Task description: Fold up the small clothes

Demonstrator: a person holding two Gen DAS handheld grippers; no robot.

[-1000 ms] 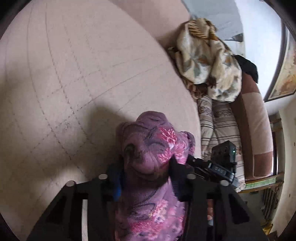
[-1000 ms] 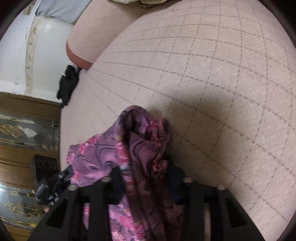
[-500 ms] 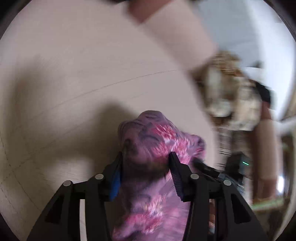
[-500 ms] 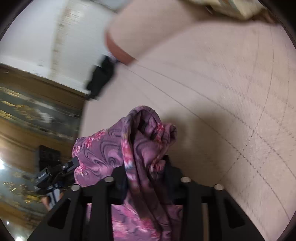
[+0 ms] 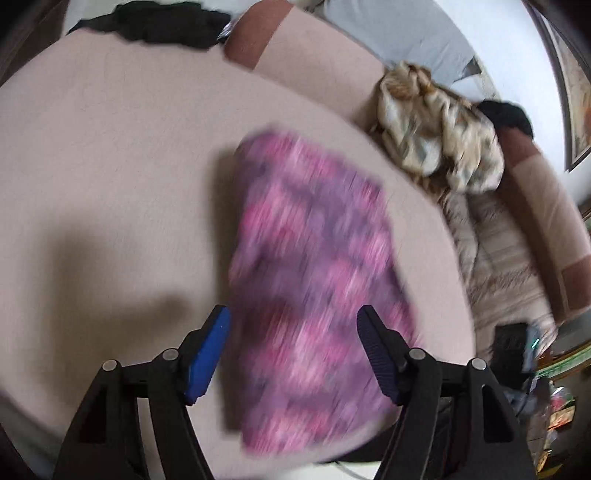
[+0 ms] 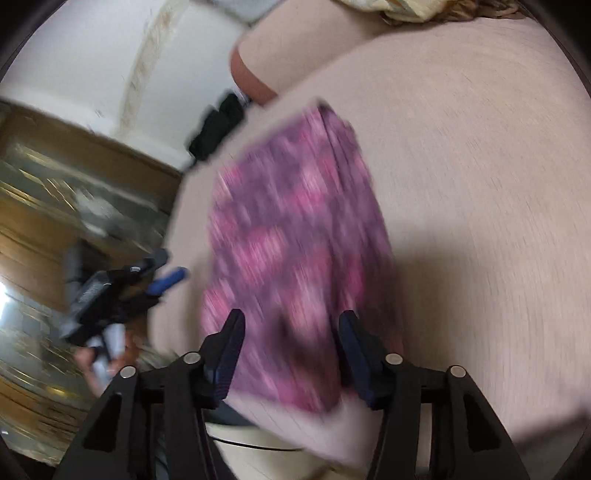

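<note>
A purple and pink patterned garment (image 5: 314, 280) lies spread flat on the beige checked surface (image 5: 110, 166), blurred by motion. My left gripper (image 5: 293, 343) is open above its near end, fingers apart on either side and holding nothing. In the right wrist view the same garment (image 6: 295, 240) lies flat near the surface's left edge. My right gripper (image 6: 291, 343) is open above its near end, empty. The left gripper (image 6: 129, 284) also shows in the right wrist view, to the left beyond the edge.
A crumpled cream patterned cloth (image 5: 439, 125) lies at the far right beyond the surface. Black clothes (image 5: 155, 26) lie at the far edge. A brown and beige sofa (image 5: 546, 221) runs along the right. A black cloth (image 6: 218, 125) lies by the far left corner.
Both grippers have opened and let go of the garment. It has dropped from a bunched hold to lying spread flat on the surface, and both grippers have pulled back from it.
</note>
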